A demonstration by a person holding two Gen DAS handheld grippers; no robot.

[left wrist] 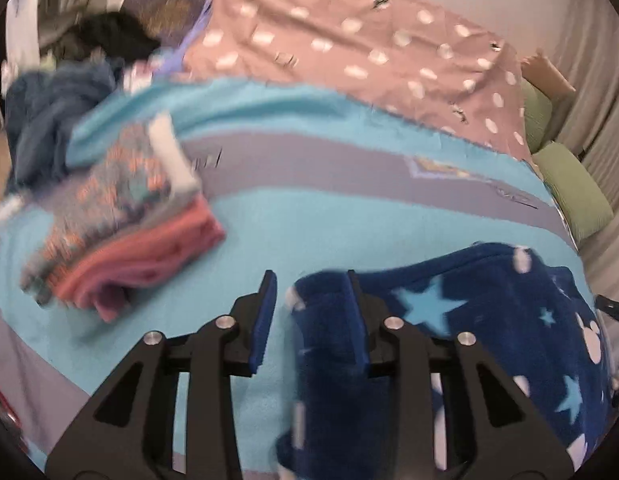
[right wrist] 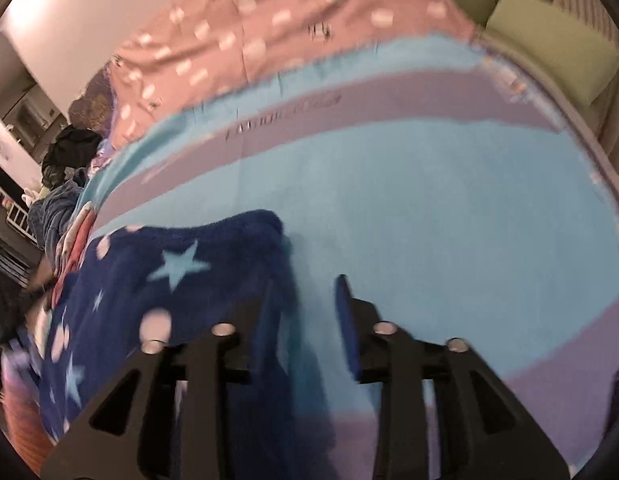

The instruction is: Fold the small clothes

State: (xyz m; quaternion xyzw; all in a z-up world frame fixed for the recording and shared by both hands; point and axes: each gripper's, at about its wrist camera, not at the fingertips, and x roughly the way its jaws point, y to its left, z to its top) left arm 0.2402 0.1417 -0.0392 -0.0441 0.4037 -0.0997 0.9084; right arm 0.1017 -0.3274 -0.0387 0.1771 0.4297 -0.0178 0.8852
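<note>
- You are working over a bed spread with a light-blue blanket crossed by grey-purple bands; beyond it lies a pink polka-dot cover, then a pale wall.
- Past the far right corner of the blanket you can see two green cushions.
- One garment is in play: a navy fleece piece with light-blue stars, lying on the blanket's near part.
- Your left gripper has its jaws parted to a middling gap, and an edge of the star fleece lies between them, against the right finger; you cannot tell whether it is pinched.
- Your right gripper stands open too, its left finger over the fleece's right edge, its right finger over bare blanket.
- Left of the star fleece sits one stack of folded clothes: a patterned piece on top, a coral-pink one beneath.
- Beyond that stack, at the blanket's far left edge, you have one loose heap of dark-blue and black clothing, blurred.
</note>
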